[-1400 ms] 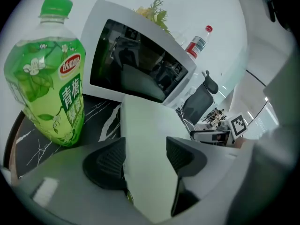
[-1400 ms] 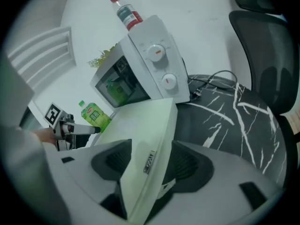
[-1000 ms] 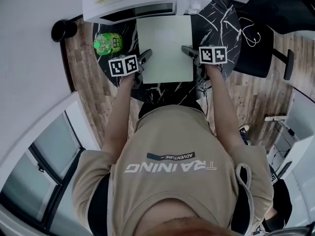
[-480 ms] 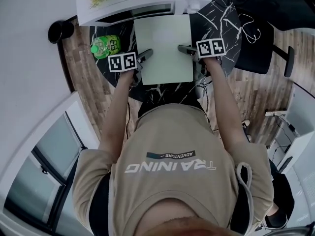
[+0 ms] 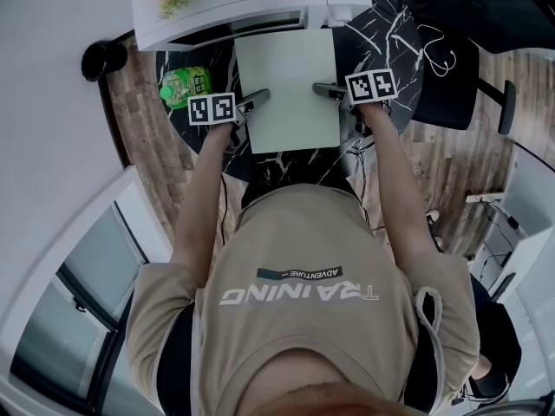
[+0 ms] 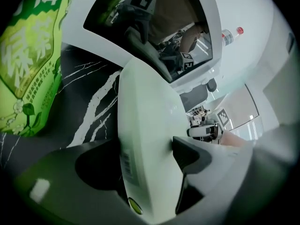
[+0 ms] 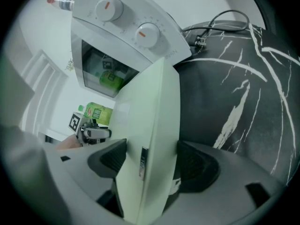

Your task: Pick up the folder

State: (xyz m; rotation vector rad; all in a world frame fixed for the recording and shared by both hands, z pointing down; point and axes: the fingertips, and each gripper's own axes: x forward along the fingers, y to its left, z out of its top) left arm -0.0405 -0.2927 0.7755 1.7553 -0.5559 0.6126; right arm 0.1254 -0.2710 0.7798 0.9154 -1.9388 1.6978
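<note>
Folder (image 5: 286, 76) flat on table (image 5: 390, 37). Left gripper (image 5: 257, 99) jaws opening astride its left edge; right gripper (image 5: 319, 87) spread astride the right edge. Grasp pending, I judge. Next: pinch both edges, lift level.

Soft, even indoor light, faint shadows, heavy fisheye bending, black vignetted corners in gripper views, near folder (image 6: 145, 116) blurred, washed out

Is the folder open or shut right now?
Shut. In the head view the folder is one flat pale rectangle, and both gripper views show its edge as a single slab, no cover lifted.
</note>
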